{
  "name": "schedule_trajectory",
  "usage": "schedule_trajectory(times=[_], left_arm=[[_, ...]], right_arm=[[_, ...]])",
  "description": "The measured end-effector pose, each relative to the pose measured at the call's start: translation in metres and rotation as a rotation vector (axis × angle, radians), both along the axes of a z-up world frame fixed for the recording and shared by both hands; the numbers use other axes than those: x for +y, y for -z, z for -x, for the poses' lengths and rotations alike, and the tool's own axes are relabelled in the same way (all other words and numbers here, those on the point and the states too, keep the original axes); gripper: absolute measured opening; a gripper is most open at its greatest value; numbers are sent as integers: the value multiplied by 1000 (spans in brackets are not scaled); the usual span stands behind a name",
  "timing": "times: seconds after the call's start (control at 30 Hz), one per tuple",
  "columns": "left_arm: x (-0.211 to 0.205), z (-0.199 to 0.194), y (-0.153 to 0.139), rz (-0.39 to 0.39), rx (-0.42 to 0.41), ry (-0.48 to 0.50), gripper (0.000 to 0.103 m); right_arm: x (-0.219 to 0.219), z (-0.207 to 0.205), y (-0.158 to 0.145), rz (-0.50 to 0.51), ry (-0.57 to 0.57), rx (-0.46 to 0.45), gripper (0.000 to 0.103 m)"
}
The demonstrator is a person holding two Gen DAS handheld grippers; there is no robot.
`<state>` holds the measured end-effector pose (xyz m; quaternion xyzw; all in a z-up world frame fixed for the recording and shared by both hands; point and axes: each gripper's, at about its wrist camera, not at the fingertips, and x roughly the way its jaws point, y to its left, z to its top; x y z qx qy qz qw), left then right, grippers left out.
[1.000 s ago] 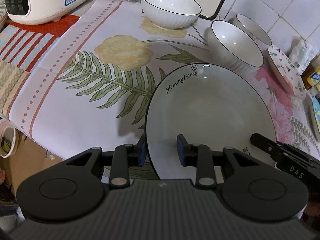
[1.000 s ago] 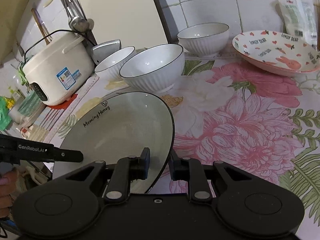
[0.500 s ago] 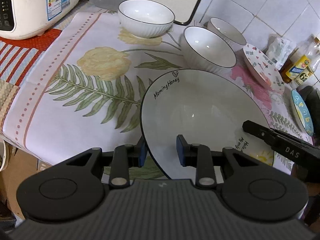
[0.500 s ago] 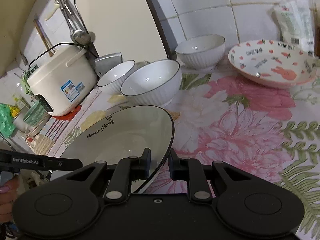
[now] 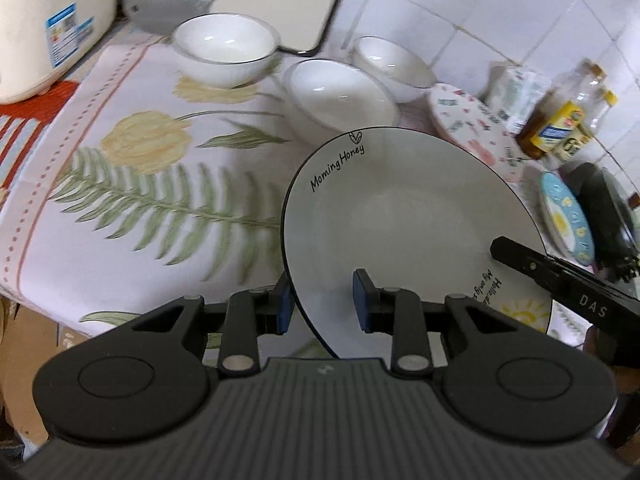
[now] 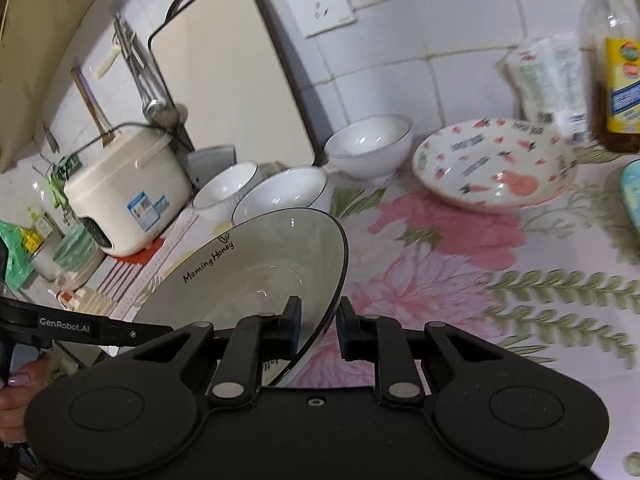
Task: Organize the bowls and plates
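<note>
The item in hand is a wide, shallow white ceramic plate with a thin black rim point(image 5: 400, 216), lettered "Morning Honey" near its far edge and carrying a small yellow sun motif and more script near the right gripper. It is held tilted above the floral tablecloth point(image 5: 132, 160), touching nothing on the counter.

The left gripper point(image 5: 320, 304) is clenched on the plate's near-left rim, one blue pad beneath and one on the upper face. The right gripper point(image 6: 318, 326) is clenched on the opposite rim, the edge running between its pads. Both point downward over the counter. A hand with a pale painted nail point(image 6: 14, 384) shows at the lower left of the right wrist view.

Around it: three white ribbed bowls with dark rims, the nearest point(image 5: 340, 100) just beyond the plate, one to the left point(image 5: 226, 54), one toward the wall point(image 5: 390, 66). To the right sit a pink-patterned plate with rabbit and carrot prints point(image 6: 494, 164) and a blue plate point(image 5: 566, 216). A cream rice cooker point(image 6: 124, 184) stands at the far left.

Compared with a second ago, the plate and both grippers sit higher; more of the wall and a yellow-labelled bottle point(image 5: 560, 128) are now in view.
</note>
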<state>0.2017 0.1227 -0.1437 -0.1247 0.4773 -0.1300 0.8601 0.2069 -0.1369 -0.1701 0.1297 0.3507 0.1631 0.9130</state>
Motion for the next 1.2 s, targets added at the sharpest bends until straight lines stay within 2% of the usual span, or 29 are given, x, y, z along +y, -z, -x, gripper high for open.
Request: schedule_trajectory(times=[0.17,0.37,0.67,0.87,1.03,1.2], left_arm=[[-36,-1,-13,11,-14,52,28],[-79,-7,-13,19,-8,114,28],[-127,-22,8,-10,6,156,28],[-142,-37,16,-23,8,167,28],[-145,-42,22,-38,-22,168,28],[-146,-43,36,-64,2,168,28]], right_arm=[[-33,15,-16,5,44,-21,23],[-74,30,-20,-1,118,-24,23],[-119,27,3,-6,177,4,23],[-140,14,18,-27,179,29,23],[-142,8,27,-30,180,34,24],[-137,9,34,-16,186,35,24]])
